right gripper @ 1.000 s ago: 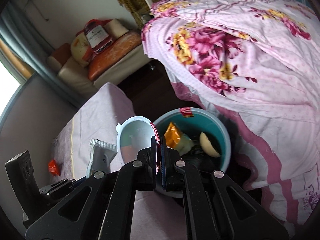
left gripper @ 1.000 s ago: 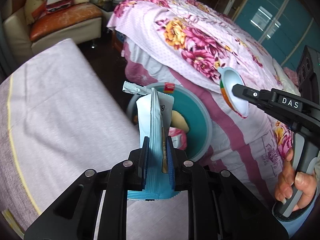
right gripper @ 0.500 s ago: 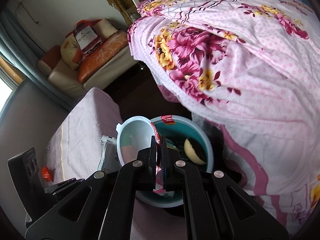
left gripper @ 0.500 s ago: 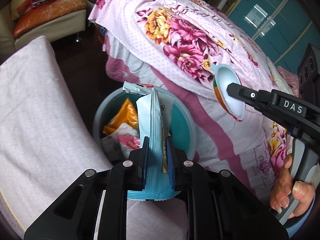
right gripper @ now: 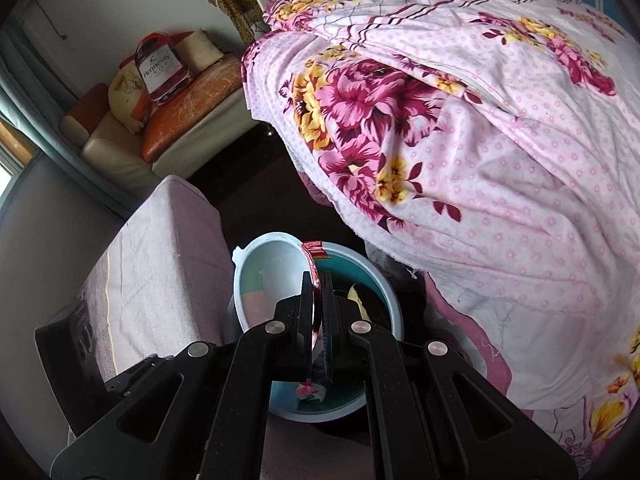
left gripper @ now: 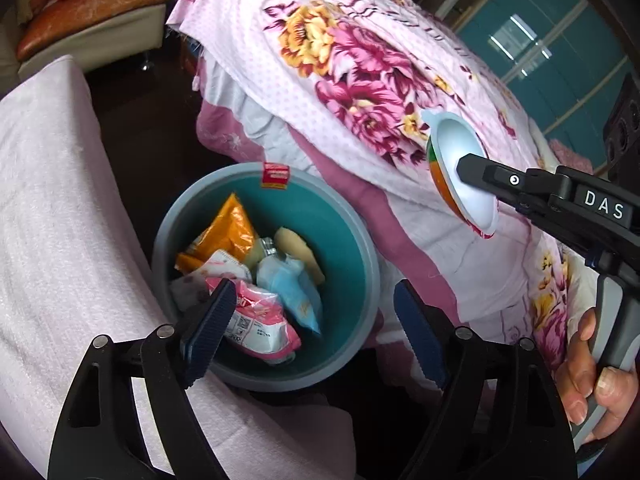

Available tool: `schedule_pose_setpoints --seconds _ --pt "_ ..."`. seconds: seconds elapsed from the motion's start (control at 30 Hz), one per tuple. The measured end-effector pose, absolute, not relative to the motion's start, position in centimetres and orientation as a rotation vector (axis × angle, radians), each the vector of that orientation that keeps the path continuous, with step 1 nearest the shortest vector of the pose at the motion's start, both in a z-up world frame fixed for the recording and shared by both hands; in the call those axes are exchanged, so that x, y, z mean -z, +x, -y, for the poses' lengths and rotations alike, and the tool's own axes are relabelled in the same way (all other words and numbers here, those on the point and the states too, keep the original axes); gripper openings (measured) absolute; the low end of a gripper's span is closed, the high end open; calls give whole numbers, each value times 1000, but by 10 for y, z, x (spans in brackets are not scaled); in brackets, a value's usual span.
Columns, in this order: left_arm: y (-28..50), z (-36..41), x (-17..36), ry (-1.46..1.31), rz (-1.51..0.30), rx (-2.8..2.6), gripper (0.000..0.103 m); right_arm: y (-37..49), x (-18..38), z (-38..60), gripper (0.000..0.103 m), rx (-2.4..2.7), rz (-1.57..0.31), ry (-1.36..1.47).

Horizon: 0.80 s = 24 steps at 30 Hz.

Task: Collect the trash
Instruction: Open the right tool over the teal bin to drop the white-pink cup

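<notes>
Two blue ribbed pads of the left gripper [left gripper: 316,332] are seen standing wide apart in the left wrist view, having just been opening, with nothing between them. Below and beyond them, a round bin [left gripper: 362,248], grey outside and teal inside, is seen on the dark floor between a pale pink covered surface [left gripper: 60,208] on the left and a floral quilt [left gripper: 360,80] on the right. Inside the bin, a pale blue wrapper [left gripper: 294,290] is seen lying crumpled near the middle, beside a pink and white packet [left gripper: 260,320], an orange bag [left gripper: 228,232] and a pale yellowish scrap [left gripper: 296,244]. A small red label [left gripper: 275,175] is fixed at the far rim. To the right, a white plastic cup [left gripper: 460,172] with an orange and green side is held on edge above the quilt by the right gripper [left gripper: 470,170], whose handle is grasped by a hand [left gripper: 592,376]. In the right wrist view, the right gripper [right gripper: 318,320] is shown closed on the cup's [right gripper: 272,276] thin rim, a red foil lid edge [right gripper: 314,276] being pinched between the pads. The cup's open mouth is turned to the left, and it is held over the near left part of the bin [right gripper: 384,292]. A cream sofa with orange cushions [right gripper: 188,100] is seen far left.
</notes>
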<state>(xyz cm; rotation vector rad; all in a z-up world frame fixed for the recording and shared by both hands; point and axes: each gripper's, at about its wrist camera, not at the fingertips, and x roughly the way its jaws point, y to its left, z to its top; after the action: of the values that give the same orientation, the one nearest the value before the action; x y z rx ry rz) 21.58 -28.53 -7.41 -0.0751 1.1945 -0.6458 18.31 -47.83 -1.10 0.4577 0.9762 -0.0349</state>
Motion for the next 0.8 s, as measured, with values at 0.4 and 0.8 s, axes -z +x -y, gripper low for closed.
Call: schedule_pose_setpoints --seconds 0.4,0.8 --pt "213 230 65 -110 -1171 533 89 203 22 448 4 -26 -1024 422" --pt "200 191 65 -87 -1157 485 92 208 40 408 7 -75 -1080 400"
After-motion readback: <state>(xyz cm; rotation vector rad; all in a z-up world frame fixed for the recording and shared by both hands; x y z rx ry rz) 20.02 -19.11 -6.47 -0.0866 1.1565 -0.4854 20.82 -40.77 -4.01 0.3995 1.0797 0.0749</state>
